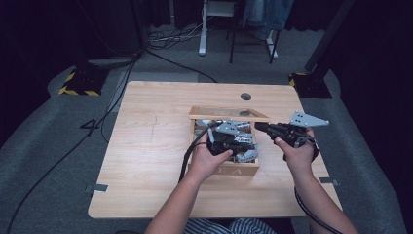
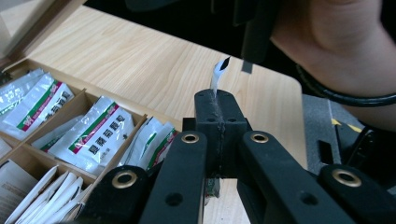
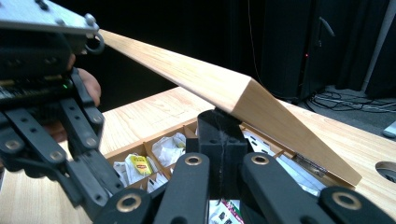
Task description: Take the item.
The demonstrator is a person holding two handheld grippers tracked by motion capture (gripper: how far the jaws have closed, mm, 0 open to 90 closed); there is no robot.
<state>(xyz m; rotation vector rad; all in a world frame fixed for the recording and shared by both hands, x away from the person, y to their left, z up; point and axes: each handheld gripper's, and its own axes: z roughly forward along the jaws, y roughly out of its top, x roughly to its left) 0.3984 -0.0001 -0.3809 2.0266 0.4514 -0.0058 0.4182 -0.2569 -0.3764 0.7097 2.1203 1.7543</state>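
The left gripper [image 2: 218,109], jaws pinched together on a thin white sachet [image 2: 218,73] above the compartmented wooden tea box [image 1: 251,168], could let it slip, while the right gripper [image 3: 223,135], jaws together beneath the lid [image 3: 224,91], risks knocking it shut.

Both forearms enter from the bottom of the high view, each hand gripping a two-jaw gripper. The left gripper [image 1: 233,139] is held in the left hand [image 1: 210,158]; its own view shows the jaws closed together on a thin white strip [image 2: 218,77]. The right gripper [image 1: 272,129], in the right hand [image 1: 297,153], points leftward with jaws pressed together.
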